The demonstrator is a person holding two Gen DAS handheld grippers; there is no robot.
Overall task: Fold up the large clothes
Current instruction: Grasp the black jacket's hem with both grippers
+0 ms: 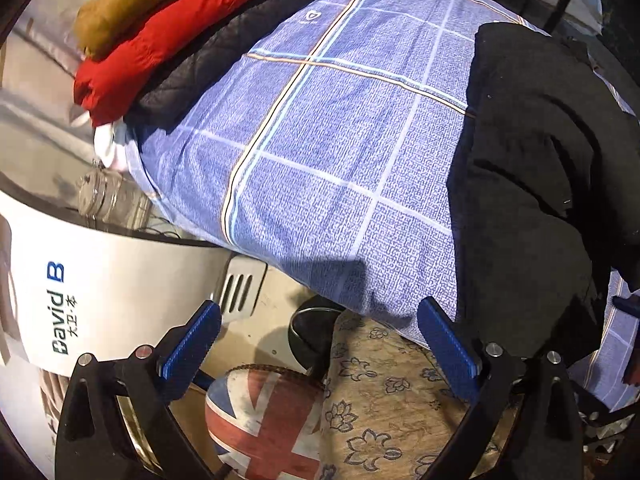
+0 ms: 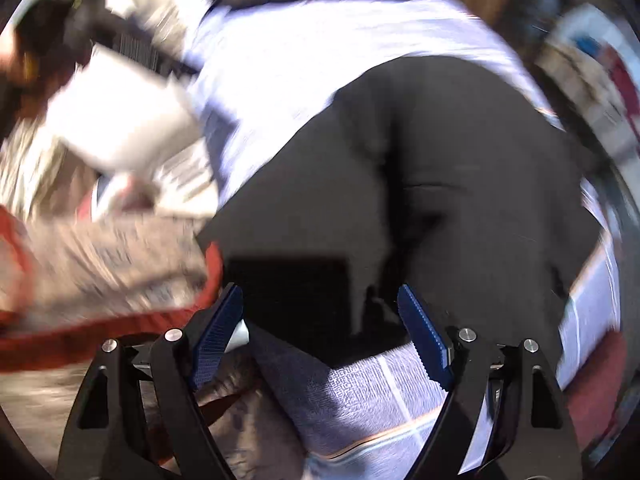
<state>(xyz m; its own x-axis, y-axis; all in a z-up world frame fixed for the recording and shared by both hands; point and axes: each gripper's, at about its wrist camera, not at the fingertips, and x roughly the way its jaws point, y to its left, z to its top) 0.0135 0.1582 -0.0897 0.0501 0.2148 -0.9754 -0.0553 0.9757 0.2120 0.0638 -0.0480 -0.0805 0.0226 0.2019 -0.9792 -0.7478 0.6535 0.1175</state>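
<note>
A large black garment point(image 1: 532, 184) lies crumpled on the right side of a bed with a blue checked sheet point(image 1: 328, 136). My left gripper point(image 1: 320, 320) is open and empty, held off the bed's near edge, left of the garment. In the blurred right wrist view the black garment point(image 2: 420, 184) fills the middle, draped over the sheet point(image 2: 380, 392). My right gripper point(image 2: 320, 308) is open, its blue pads at the garment's near edge; nothing is held between them.
A stack of folded clothes, mustard point(image 1: 132, 4), red point(image 1: 160, 44) and dark quilted point(image 1: 208, 64), lies at the bed's far left. A white appliance point(image 1: 100, 280), a Union Jack stool point(image 1: 260, 420) and a floral cushion point(image 1: 400, 400) stand beside the bed.
</note>
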